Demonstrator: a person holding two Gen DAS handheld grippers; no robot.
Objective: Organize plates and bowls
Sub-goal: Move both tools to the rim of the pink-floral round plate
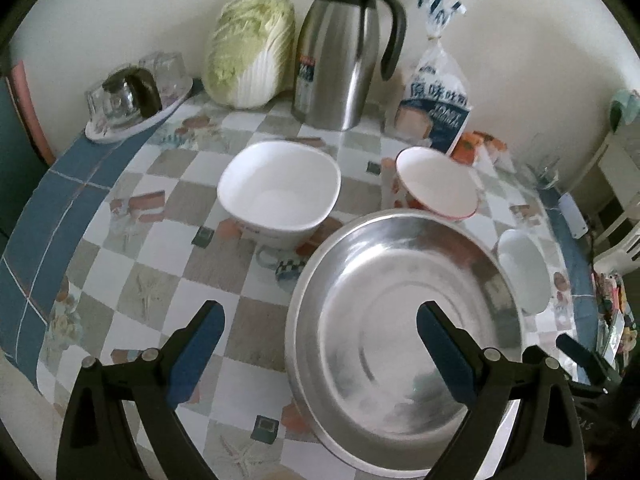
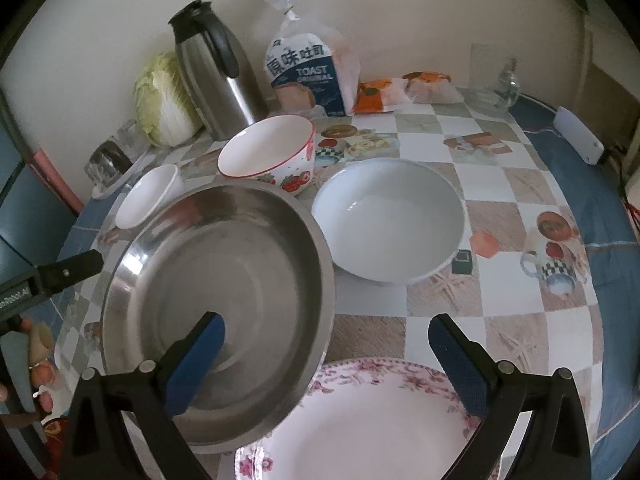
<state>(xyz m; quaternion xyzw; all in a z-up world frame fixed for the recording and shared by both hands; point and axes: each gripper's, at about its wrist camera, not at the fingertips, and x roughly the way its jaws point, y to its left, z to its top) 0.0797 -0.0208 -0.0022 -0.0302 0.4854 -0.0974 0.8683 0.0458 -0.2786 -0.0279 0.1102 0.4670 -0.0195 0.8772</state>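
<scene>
A large steel basin [image 1: 404, 320] sits on the checkered table; it also shows in the right wrist view [image 2: 224, 312]. My left gripper [image 1: 320, 344] is open over its left rim. My right gripper [image 2: 326, 354] is open, its left finger over the basin and its right finger above a floral plate [image 2: 360, 424]. A square white bowl [image 1: 280, 188], a strawberry bowl [image 1: 436, 184] and a small white bowl [image 1: 522, 268] stand around the basin. The right wrist view shows the strawberry bowl [image 2: 268, 152], the small white bowl [image 2: 400, 224] and the square white bowl [image 2: 146, 196].
At the back stand a steel thermos jug [image 1: 344, 52], a cabbage [image 1: 250, 52], a bag of toast [image 1: 436, 100], and a tray of upturned glasses [image 1: 132, 96]. Snack packets [image 2: 400, 90] and glassware [image 2: 492, 76] lie at the far right. The left gripper's finger [image 2: 68, 270] shows at left.
</scene>
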